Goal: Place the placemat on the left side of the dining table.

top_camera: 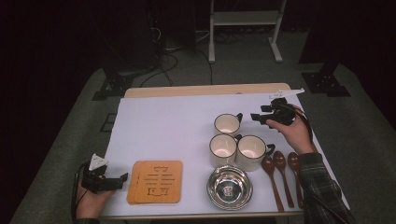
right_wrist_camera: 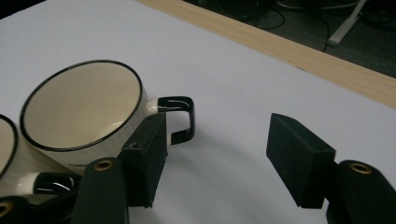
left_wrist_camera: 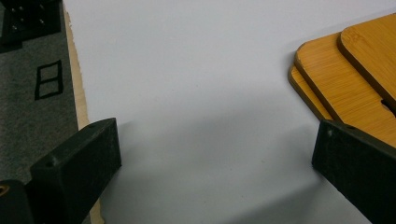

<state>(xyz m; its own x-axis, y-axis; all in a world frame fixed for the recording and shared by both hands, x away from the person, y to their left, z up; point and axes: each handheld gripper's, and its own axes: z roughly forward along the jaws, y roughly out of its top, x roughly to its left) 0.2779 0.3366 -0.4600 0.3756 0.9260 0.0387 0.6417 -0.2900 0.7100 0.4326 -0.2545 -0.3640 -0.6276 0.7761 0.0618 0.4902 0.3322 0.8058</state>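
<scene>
Resting at seven o'clock on the desk (top_camera: 163,116), left claw (top_camera: 122,178) agape, empty. Right claw (top_camera: 256,117) wide, empty, hovering at three o'clock of far enamel mug (top_camera: 227,124). Best lowered squarely astride its black handle (right_wrist_camera: 180,119) before closing.

The table (top_camera: 205,89) showed pale wood grain at its bare edge, under a smooth matt white sheet (top_camera: 173,126). The stacked mats (top_camera: 155,182) looked like fine-grained bamboo with a satin finish. The mugs (top_camera: 227,124) were glossy cream enamel with black rims. The bowl (top_camera: 229,187) was polished, mirror-bright metal. The spoons (top_camera: 280,163) were dark lacquered wood. The floor (top_camera: 60,140) looked like rough grey carpet.
</scene>
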